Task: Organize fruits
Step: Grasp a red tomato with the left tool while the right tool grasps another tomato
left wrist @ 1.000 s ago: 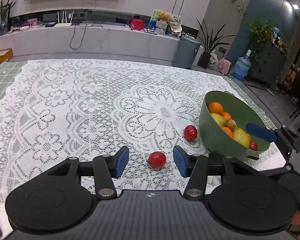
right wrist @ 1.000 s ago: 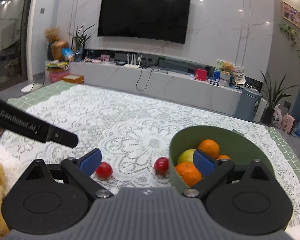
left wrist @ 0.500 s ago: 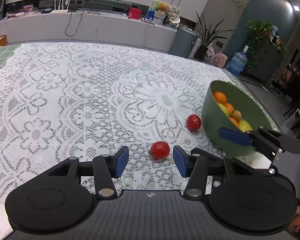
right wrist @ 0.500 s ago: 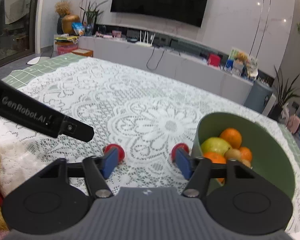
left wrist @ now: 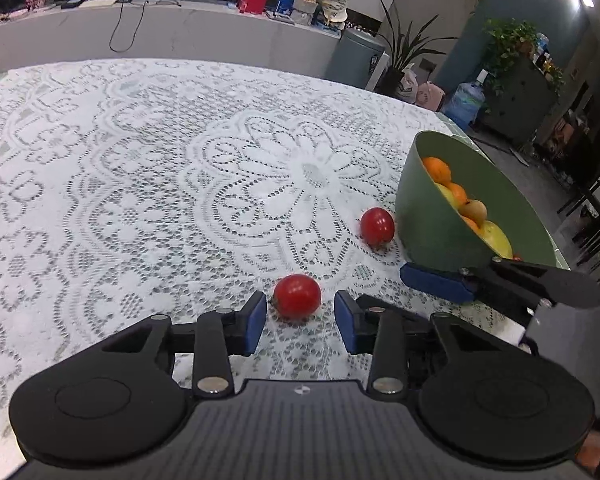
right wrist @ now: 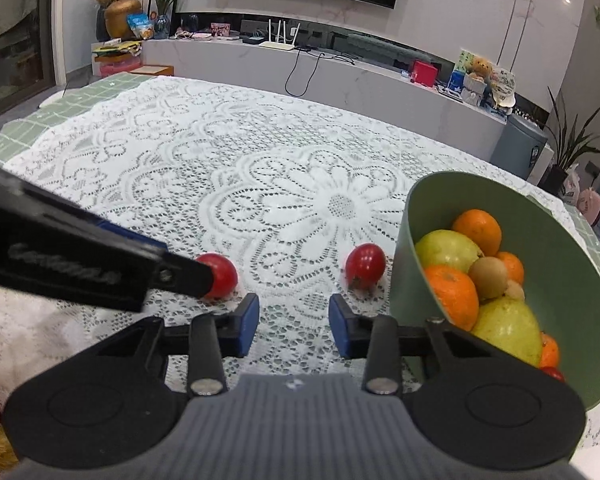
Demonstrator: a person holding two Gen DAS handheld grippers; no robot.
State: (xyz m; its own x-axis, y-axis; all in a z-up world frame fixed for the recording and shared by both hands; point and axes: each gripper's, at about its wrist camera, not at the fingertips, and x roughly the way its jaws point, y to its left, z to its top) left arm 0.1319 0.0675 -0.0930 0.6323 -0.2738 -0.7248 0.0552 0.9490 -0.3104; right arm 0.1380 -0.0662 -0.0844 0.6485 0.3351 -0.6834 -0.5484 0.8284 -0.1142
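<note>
A green bowl [right wrist: 572, 280] near the table's [left wrist: 100, 160] right edge holds oranges [right wrist: 478, 231], pale green fruit [right wrist: 446, 248] and a brown one [right wrist: 488, 273]. Two red tomatoes lie on the lace outside it: one [left wrist: 377, 225] just beside the bowl, the other [left wrist: 297, 294] at the fingertips of the left hand-held gripper [left wrist: 300, 317], whose jaws are open and empty. The right hand-held gripper [right wrist: 293, 322] is likewise parted and holds nothing.

One tomato [left wrist: 297, 295] lies on the tablecloth [left wrist: 140, 184] just ahead of the left gripper [left wrist: 300, 318], between its jaws. Another tomato [left wrist: 377, 226] lies farther ahead and right, beside the bowl [left wrist: 432, 216] holding fruit [right wrist: 456, 296].
</note>
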